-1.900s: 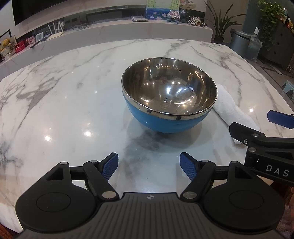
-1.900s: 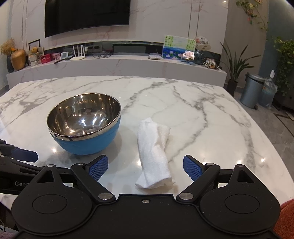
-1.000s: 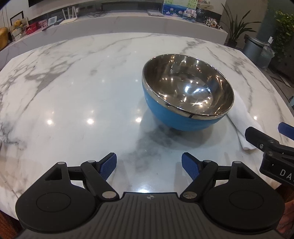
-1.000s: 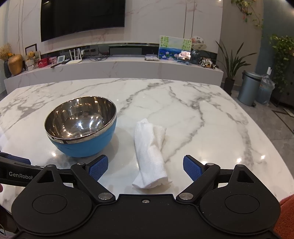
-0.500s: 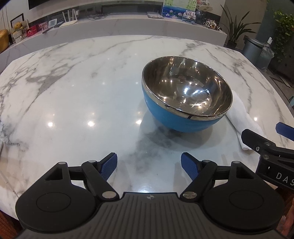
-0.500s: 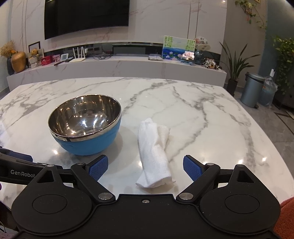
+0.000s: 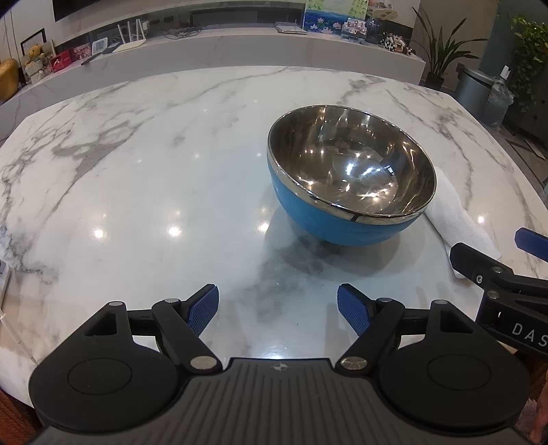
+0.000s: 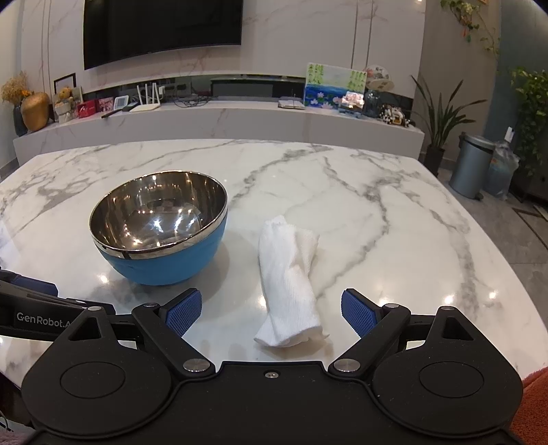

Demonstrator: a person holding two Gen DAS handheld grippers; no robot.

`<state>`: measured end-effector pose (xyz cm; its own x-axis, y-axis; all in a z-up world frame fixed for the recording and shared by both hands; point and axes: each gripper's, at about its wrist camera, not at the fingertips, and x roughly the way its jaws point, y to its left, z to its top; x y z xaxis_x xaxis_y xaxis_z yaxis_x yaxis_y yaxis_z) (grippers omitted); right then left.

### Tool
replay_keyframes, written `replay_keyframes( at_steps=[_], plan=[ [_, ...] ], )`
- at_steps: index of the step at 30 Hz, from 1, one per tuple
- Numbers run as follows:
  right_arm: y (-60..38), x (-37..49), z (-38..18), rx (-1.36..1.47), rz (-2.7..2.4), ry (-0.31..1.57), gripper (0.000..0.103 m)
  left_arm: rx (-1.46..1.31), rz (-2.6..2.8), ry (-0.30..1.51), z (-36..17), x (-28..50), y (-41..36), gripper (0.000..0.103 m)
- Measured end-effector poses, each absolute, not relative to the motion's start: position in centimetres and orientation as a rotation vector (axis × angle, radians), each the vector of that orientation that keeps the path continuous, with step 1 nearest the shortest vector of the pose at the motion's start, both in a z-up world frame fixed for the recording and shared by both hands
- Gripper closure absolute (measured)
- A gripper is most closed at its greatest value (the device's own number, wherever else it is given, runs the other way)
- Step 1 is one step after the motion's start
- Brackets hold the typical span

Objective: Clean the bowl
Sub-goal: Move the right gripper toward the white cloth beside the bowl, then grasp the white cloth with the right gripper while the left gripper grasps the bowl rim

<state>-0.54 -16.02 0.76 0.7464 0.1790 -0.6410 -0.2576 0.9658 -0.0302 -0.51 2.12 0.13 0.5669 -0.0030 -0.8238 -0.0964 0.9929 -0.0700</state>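
A bowl (image 7: 349,185) (image 8: 161,222), blue outside and shiny steel inside, stands upright on the marble table (image 7: 137,164) (image 8: 376,205). Just to its right lies a rolled white cloth (image 8: 287,274) (image 7: 459,219), partly hidden by the bowl in the left wrist view. My left gripper (image 7: 277,304) hangs open over bare marble, short of the bowl and to its left. My right gripper (image 8: 270,309) is open too, and the cloth's near end lies on the table between its fingers, untouched by the blue pads (image 8: 358,311).
A long marble ledge (image 8: 219,119) behind the table carries a router, picture frames and small ornaments, with a dark screen (image 8: 161,27) above. A grey bin (image 8: 471,171) and potted plants (image 8: 441,126) stand on the floor at the right. The table's edge runs close below both grippers.
In the left wrist view the bowl drifted from centre to the right and has now settled; the right wrist view wobbled slightly. Both grippers stayed open and nothing was touched.
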Motion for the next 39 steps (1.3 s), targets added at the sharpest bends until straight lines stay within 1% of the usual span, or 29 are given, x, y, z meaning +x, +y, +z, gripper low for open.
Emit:
replay_keyframes(
  at_steps=[9, 19, 25, 27, 29, 30, 31, 32, 33, 34, 36, 38, 39],
  plan=[
    [-16.3, -0.5, 0.8, -0.11, 0.224, 0.683, 0.015, -0.108, 0.014, 0.942, 0.7, -0.8, 2.2, 0.027],
    [-16.8, 0.2, 0.7, -0.086, 0.211, 0.696, 0.016, -0.139, -0.075, 0.844, 4.3, -1.0, 2.0, 0.027],
    [-16.5, 0.7, 0.4, -0.114, 0.209, 0.715, 0.016, -0.194, -0.069, 0.861, 4.7, 0.7, 3.2, 0.027],
    [-16.4, 0.9, 0.4, -0.126, 0.208, 0.715, 0.02, -0.231, -0.073, 0.865, 4.7, 1.4, 3.9, 0.027],
    [-16.3, 1.2, 0.3, -0.135, 0.207, 0.723, 0.037, -0.244, -0.078, 0.891, 4.5, 2.1, 4.3, 0.027],
    [-16.3, 1.5, 0.2, -0.136, 0.21, 0.73, 0.041, -0.246, -0.076, 0.903, 4.4, 2.4, 4.4, 0.028],
    [-16.3, 1.7, 0.1, -0.135, 0.213, 0.738, 0.047, -0.249, -0.07, 0.91, 4.2, 2.7, 4.6, 0.031],
    [-16.3, 1.9, 0.1, -0.136, 0.218, 0.743, 0.051, -0.25, -0.066, 0.916, 4.1, 3.0, 4.6, 0.033],
    [-16.2, 2.1, 0.0, -0.137, 0.223, 0.748, 0.053, -0.253, -0.066, 0.92, 4.0, 3.2, 4.7, 0.038],
    [-16.1, 2.3, -0.1, -0.138, 0.228, 0.753, 0.058, -0.252, -0.067, 0.93, 3.8, 3.5, 4.7, 0.043],
    [-16.0, 2.7, -0.2, -0.149, 0.232, 0.756, 0.059, -0.25, -0.066, 0.945, 3.5, 4.1, 4.7, 0.048],
    [-15.8, 3.1, -0.2, -0.159, 0.235, 0.758, 0.059, -0.254, -0.069, 0.957, 3.3, 4.5, 4.7, 0.056],
    [-15.8, 3.4, -0.3, -0.166, 0.235, 0.763, 0.059, -0.258, -0.072, 0.962, 3.2, 4.7, 4.8, 0.062]
  ],
)
